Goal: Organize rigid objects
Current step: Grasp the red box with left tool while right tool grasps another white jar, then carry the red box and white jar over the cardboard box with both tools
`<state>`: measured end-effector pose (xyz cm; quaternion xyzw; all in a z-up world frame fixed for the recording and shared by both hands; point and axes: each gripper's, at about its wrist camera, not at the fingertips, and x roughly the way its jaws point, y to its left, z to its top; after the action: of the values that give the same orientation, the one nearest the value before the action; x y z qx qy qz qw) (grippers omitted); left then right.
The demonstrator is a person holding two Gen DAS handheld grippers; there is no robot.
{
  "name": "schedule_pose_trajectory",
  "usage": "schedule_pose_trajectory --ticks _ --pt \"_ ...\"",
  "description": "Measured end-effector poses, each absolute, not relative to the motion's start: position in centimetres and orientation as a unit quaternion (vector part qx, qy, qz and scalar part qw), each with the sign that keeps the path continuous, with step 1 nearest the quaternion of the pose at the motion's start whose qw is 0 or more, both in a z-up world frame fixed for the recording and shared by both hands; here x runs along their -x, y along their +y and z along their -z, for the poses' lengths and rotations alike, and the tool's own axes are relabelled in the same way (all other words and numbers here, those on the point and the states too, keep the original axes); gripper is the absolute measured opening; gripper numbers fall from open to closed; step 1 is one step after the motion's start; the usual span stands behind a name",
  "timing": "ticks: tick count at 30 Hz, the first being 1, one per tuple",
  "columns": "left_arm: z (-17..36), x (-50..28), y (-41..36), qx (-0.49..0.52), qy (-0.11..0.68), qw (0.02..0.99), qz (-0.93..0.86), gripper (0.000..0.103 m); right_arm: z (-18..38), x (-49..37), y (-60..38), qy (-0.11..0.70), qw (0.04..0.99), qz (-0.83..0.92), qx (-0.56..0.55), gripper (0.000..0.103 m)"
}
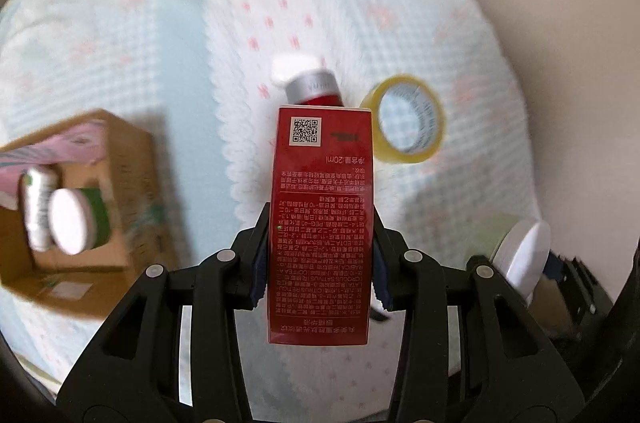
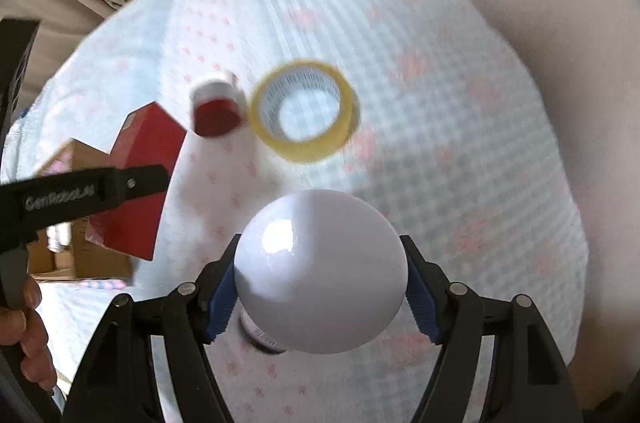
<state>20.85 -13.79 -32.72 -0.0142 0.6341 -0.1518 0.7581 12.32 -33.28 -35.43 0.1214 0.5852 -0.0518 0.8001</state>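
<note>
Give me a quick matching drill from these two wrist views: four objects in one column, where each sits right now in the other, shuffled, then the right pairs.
Objects:
1. red carton
2. white-lidded jar
3. yellow tape roll
4. green jar with white lid

Places:
A. lying on the patterned cloth
B. inside the cardboard box
C. clamped in the left hand-held gripper
D. clamped in the right hand-held gripper

Pairs: 1-C, 2-D, 3-A, 4-B
</note>
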Motion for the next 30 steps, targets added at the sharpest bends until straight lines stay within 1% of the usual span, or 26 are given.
schedule_pose_trajectory --ticks 4,6,9,15,22,30 --pt "27.8 -19.1 -12.5 0.023 0.597 0.788 0.149 0.038 30.0 -11.7 -31.9 0.561 0.82 0.027 -0.114 0.068" --pt "25.4 -18.3 -10.5 0.036 0.581 0.801 0.141 0.038 27.4 -11.6 -31.1 0.549 0.829 0.01 -0.107 0.068" --pt "21.9 -16.6 -6.8 0.05 0.563 0.816 0.122 0.038 24.0 -11.6 -29.4 0.531 0.841 -0.018 -0.102 0.068" --pt "17.6 -14.4 1.1 0.069 0.535 0.837 0.089 0.038 18.9 -12.0 -23.8 0.499 0.857 -0.08 -0.101 0.068" --pt "16.8 -13.5 10.6 0.071 0.525 0.845 0.076 0.038 16.5 -12.8 -15.9 0.493 0.853 -0.116 -0.121 0.068" --pt "20.0 -15.7 19.3 0.057 0.541 0.832 0.11 0.038 17.8 -14.3 -6.6 0.518 0.836 -0.092 -0.154 0.068"
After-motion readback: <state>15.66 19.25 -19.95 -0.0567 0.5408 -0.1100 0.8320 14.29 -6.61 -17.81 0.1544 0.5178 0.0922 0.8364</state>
